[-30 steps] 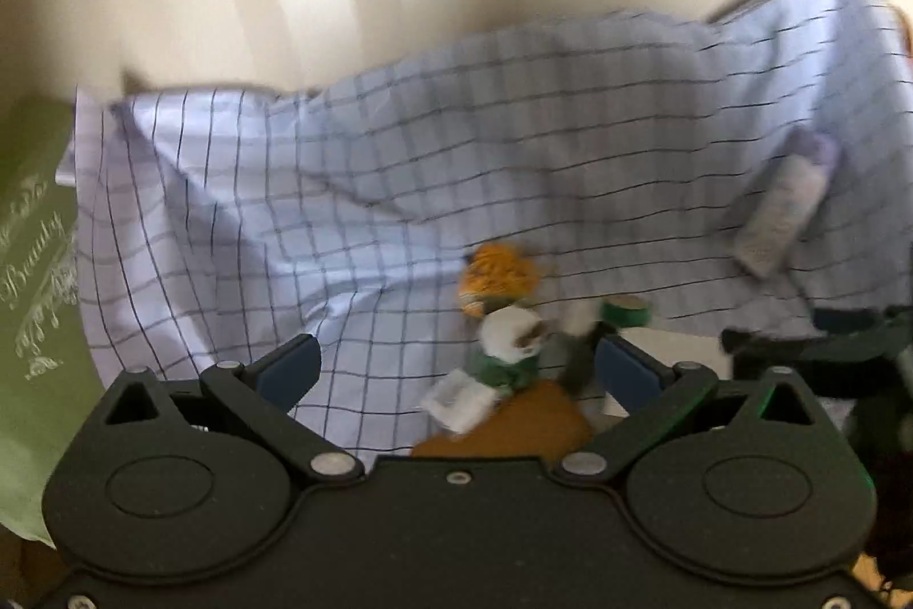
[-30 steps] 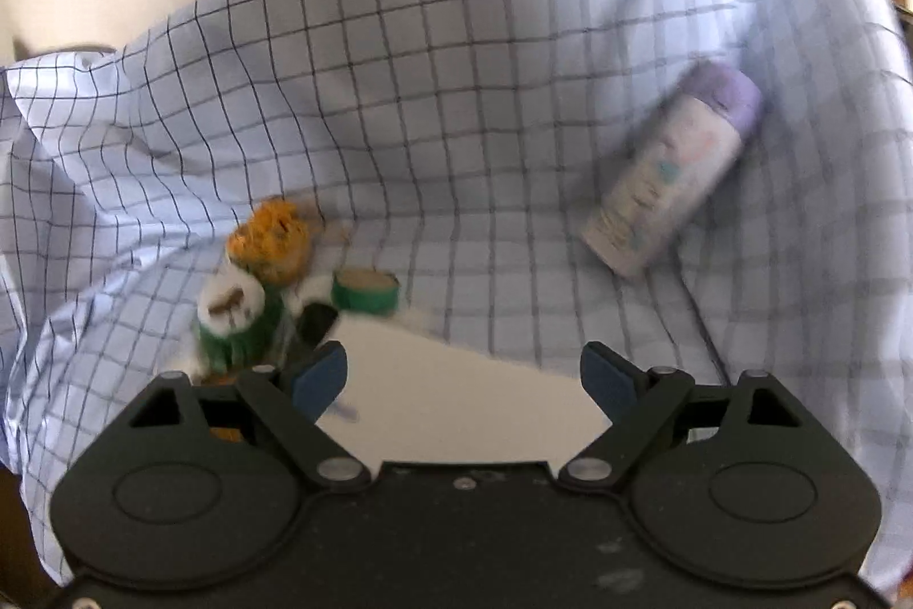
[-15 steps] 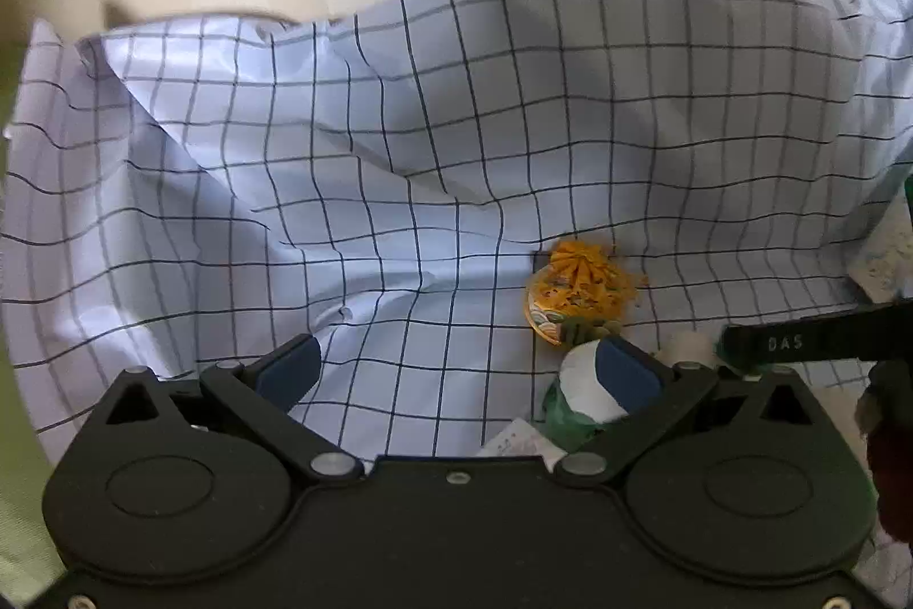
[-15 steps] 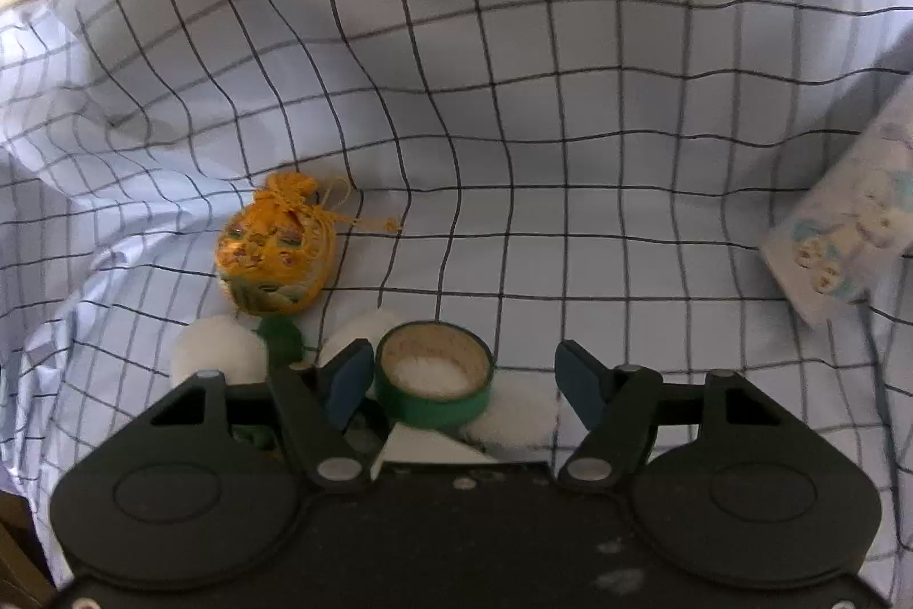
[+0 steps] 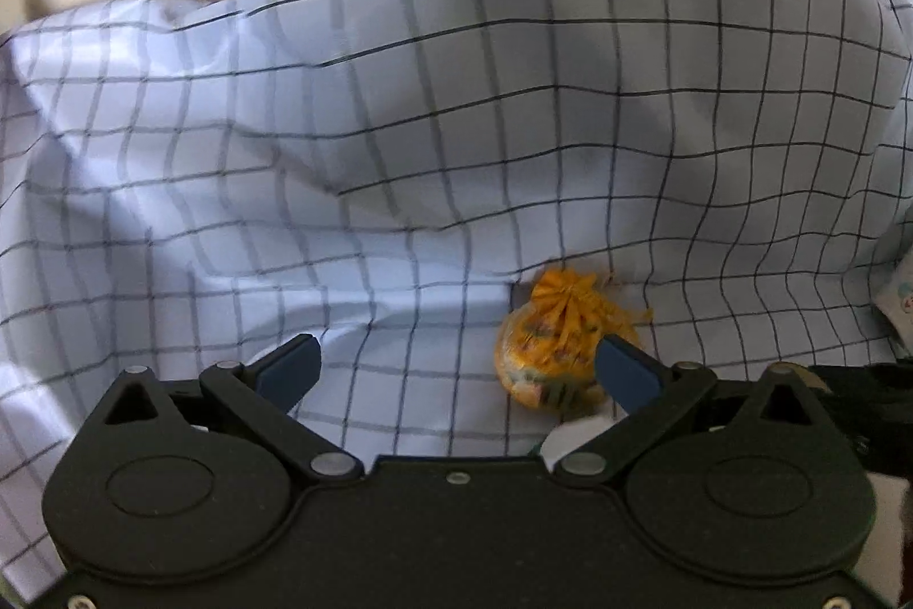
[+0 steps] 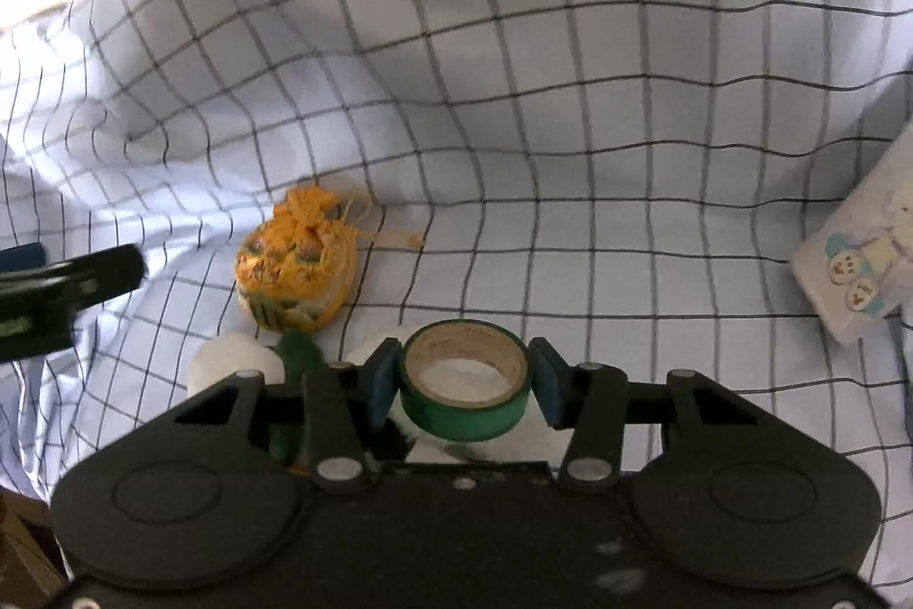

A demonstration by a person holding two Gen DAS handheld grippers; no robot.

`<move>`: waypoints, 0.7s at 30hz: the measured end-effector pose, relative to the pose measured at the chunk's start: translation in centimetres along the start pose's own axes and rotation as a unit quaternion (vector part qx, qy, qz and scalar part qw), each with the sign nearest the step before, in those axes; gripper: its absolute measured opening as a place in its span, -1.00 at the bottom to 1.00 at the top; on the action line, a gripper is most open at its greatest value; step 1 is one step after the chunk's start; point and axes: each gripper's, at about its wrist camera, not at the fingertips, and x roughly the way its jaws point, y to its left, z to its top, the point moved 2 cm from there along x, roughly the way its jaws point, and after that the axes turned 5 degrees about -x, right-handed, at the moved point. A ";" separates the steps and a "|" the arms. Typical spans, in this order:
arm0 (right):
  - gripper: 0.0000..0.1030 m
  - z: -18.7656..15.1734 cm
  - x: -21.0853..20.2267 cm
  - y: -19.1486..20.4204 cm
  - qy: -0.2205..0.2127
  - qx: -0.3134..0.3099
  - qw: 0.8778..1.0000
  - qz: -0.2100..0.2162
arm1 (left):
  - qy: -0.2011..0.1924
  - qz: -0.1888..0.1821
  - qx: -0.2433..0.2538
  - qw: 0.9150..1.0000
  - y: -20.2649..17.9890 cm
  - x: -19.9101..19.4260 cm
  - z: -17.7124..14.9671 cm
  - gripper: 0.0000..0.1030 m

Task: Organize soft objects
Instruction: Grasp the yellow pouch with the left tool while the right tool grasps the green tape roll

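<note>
Now right tongs [image 6: 463, 383] pinching green tape roll [image 6: 463, 395], hole upward; left tongs [image 5: 456, 369] spread beside orange pouch [image 5: 556, 352]

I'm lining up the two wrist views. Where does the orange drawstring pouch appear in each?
Left wrist: orange drawstring pouch sits lower right of centre, partly behind the open left gripper's right fingertip.
Right wrist: pouch sits left of centre, beyond the green tape roll.
Shared landmark: the checked cloth.

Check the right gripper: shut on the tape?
Shut: both pads of the right gripper press the sides of the tape.
</note>
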 end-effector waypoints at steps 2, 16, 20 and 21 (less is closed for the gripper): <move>-0.07 0.0 -0.5 -0.5 -0.007 0.000 1.000 -0.003 | 0.003 0.001 0.015 1.000 -1.1 1.1 0.4 0.93; -0.07 -1.0 -2.6 -2.6 -0.036 -0.013 0.999 -0.025 | 0.070 0.022 0.068 0.995 -5.4 9.4 0.4 0.93; -0.07 -1.1 -2.2 -2.5 -0.035 -0.014 0.999 -0.028 | 0.089 0.014 0.074 0.993 -5.7 10.7 0.2 0.72; -0.07 -1.1 -2.1 -2.4 -0.034 -0.014 0.999 -0.028 | 0.096 0.006 0.069 0.993 -5.6 10.9 0.2 0.61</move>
